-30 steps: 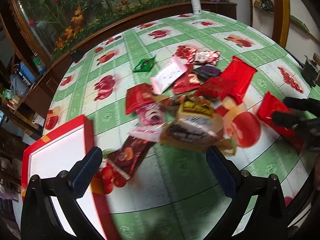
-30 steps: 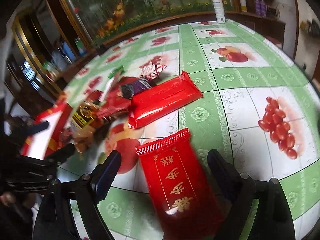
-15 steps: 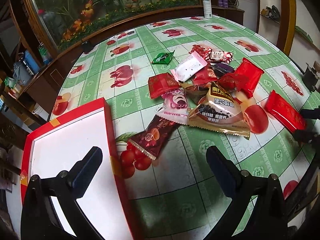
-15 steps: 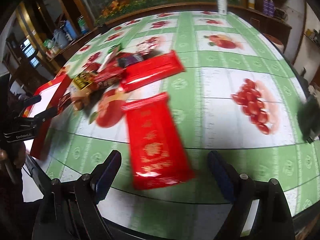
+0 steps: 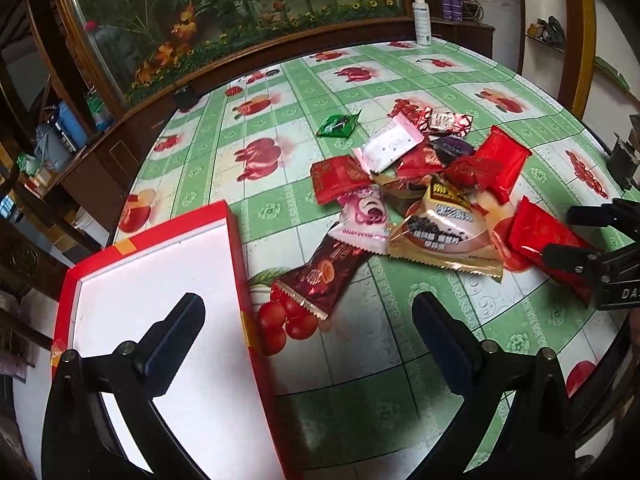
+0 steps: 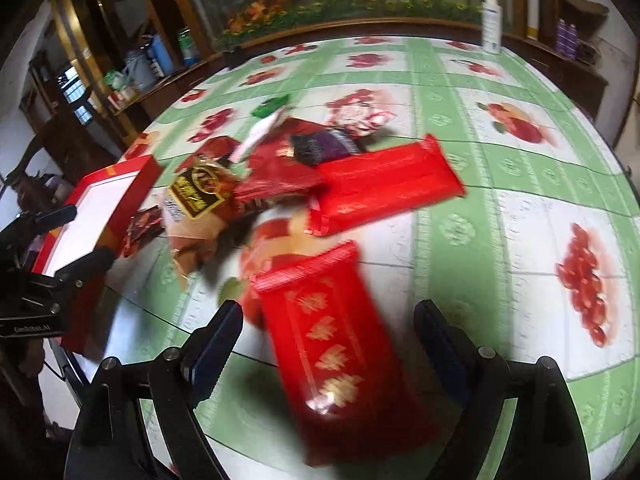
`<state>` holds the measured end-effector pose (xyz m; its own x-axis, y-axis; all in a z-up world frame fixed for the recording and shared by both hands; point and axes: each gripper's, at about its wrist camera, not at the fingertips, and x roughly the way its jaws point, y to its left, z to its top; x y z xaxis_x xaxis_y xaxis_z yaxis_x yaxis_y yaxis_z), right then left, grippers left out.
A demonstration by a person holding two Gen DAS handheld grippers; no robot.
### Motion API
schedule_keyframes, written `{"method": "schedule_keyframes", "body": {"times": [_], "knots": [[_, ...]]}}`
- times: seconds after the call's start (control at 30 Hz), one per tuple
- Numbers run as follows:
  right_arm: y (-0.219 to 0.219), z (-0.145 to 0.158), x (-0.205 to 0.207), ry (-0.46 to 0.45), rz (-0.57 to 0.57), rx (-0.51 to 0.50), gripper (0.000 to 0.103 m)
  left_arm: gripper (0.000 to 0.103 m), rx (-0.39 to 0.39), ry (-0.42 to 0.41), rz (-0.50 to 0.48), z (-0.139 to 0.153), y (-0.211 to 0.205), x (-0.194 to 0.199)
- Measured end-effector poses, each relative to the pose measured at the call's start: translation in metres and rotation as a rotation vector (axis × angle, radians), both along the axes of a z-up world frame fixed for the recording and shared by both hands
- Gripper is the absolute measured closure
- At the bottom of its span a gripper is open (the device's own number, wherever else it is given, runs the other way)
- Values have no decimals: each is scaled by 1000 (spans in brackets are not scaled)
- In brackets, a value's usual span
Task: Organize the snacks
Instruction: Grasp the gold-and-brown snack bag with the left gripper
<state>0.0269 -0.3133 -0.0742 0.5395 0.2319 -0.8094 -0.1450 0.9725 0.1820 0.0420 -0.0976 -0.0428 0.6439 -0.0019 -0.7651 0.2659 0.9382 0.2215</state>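
A pile of snack packets [image 5: 424, 184] lies mid-table. A red box with a white inside [image 5: 160, 320] sits at the left. My left gripper [image 5: 308, 328] is open and empty, above the box's right rim [image 5: 244, 304] and a dark brown packet [image 5: 324, 272]. My right gripper [image 6: 328, 336] is open, straddling a red packet with gold print [image 6: 340, 356] that lies on the table; it also shows in the left wrist view [image 5: 576, 236] over the same packet [image 5: 536, 236]. A long red packet [image 6: 384, 184] lies beyond.
The round table has a green and white fruit-print cloth [image 5: 360, 360]. A white spray bottle [image 5: 422, 18] stands at the far edge. A green packet [image 5: 338, 124] lies apart from the pile. A wooden cabinet with a flower panel [image 5: 240, 20] stands behind.
The left gripper has drawn back and left, bringing more of the red box into view. The right gripper has swung over the gold-print red packet, which stays between its fingers.
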Motion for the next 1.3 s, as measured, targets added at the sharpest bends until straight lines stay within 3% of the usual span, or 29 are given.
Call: {"method": "schedule_keyframes", "body": {"times": [0.17, 0.37, 0.67, 0.93, 1.03, 1.1, 1.2, 1.23, 1.3], "knots": [[-12, -1, -13, 52, 24, -30, 13, 0, 19, -9, -21, 0, -10, 0], [-8, -4, -11, 53, 51, -82, 8, 0, 32, -15, -34, 2, -18, -1], [0, -6, -5, 40, 74, -130, 10, 0, 70, -29, -52, 3, -46, 17], [10, -8, -7, -4, 78, -182, 12, 0, 64, -10, -82, -8, -78, 38], [10, -8, -5, -10, 74, -183, 14, 0, 7, 14, -92, -12, -74, 43], [11, -7, -4, -12, 72, -184, 16, 7, -36, 32, -109, -14, -72, 45], [13, -4, -3, -24, 70, -180, 36, 38, -99, 101, -156, -20, -74, 48], [14, -3, -3, -25, 66, -178, 45, 40, -97, 112, -154, -23, -75, 49], [15, -3, -2, -28, 56, -176, 50, 44, -125, 109, -153, -25, -72, 49]]}}
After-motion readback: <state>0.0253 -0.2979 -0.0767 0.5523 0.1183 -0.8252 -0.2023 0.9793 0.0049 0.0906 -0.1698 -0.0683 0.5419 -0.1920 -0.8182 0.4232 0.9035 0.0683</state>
